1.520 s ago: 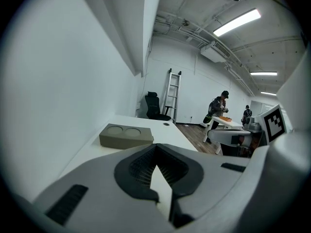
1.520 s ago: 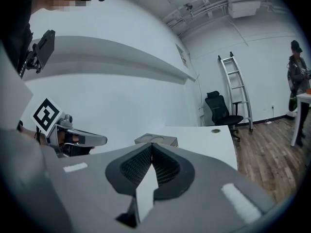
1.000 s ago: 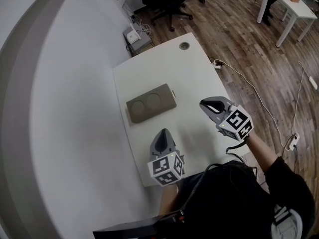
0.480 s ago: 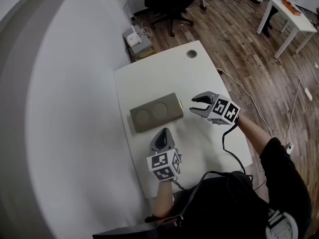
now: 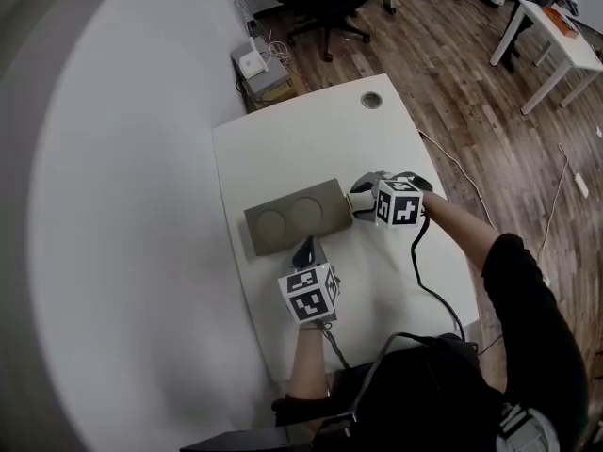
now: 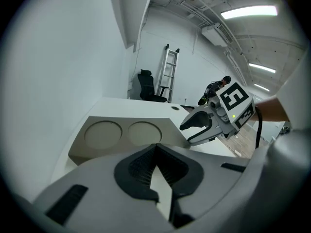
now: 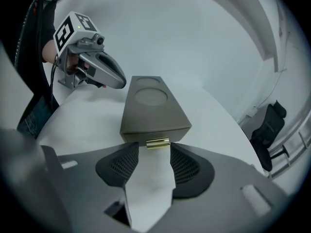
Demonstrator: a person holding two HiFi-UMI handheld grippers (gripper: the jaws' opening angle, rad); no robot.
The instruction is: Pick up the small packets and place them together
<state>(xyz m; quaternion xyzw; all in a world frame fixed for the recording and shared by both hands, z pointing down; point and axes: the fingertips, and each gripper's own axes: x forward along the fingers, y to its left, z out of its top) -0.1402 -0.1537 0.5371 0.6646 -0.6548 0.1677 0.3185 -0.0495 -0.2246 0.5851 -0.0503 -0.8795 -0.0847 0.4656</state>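
The right gripper (image 7: 154,153) was seen spread, and its jaws had just been opening. A small gold latch (image 7: 158,143) on the near end of the olive box (image 7: 151,109) stood between the jaw tips, in the lower middle of the right gripper view, and was not yet pressed. The left gripper (image 6: 155,148) was pressed together with nothing in it, just beside the box edge.

If the jaws were closed a little off centre, the latch could be missed, or the box could be pushed along the white table (image 5: 377,139). The box was not steadied by the left gripper, so it could be dragged.

No small packets were seen in any view. They were probably kept inside the box, but this could not be confirmed. In the head view the latch was covered by the right gripper. Whether the two round recesses (image 6: 124,132) were lids or only hollows could not be told.
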